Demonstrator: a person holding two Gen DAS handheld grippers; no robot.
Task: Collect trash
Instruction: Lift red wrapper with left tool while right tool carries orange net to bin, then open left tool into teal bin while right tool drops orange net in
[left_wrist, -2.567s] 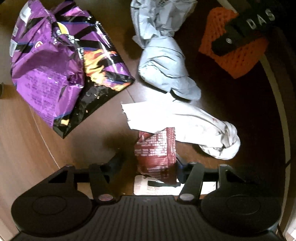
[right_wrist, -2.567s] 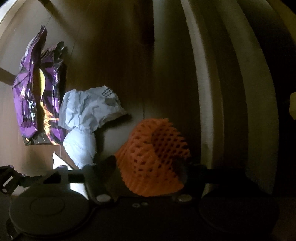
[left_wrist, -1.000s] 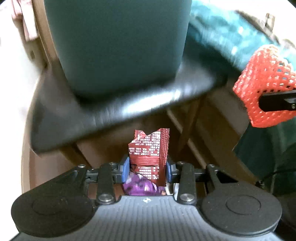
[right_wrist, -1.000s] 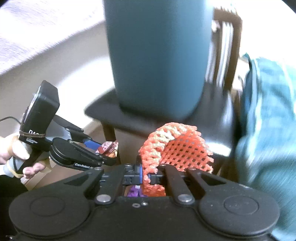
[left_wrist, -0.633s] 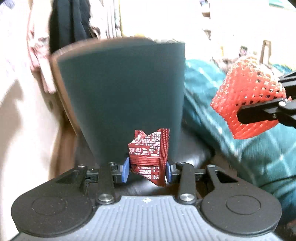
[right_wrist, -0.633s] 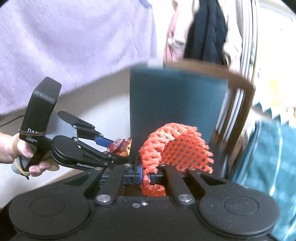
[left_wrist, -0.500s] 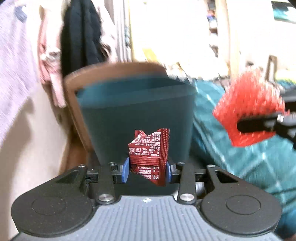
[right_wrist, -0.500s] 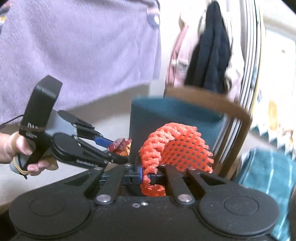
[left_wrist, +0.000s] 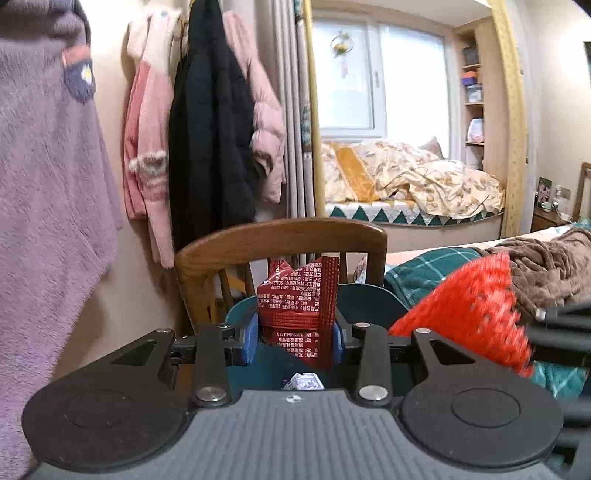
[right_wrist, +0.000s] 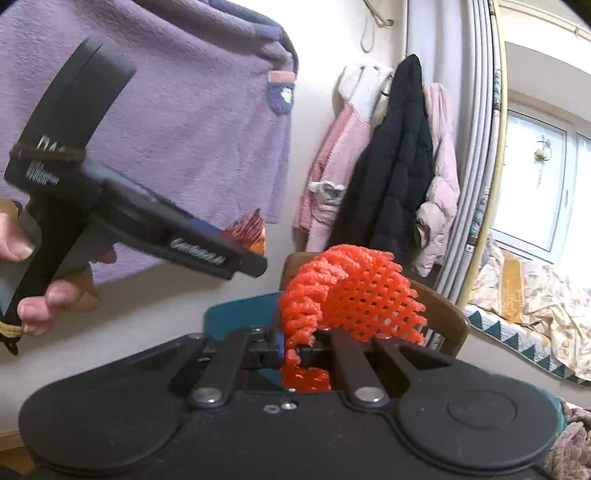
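Bedroom; coats (left_wrist: 207, 125) above wooden chair (left_wrist: 280, 240).

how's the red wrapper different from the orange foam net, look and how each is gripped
The red wrapper is flat printed foil standing upright; the orange foam net is an open mesh curling over sideways. The left gripper holds the wrapper with its jaws partly apart; the right gripper pinches the net nearly closed. Both are held above the teal bin.

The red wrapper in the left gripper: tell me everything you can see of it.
The red wrapper is a crinkled, glossy foil-like packet printed with small white text, its top edge torn and jagged. It stands roughly upright, pinched at its lower part between the blue pads of the left gripper. Behind and below it is the teal bin, with the wooden chair back beyond.
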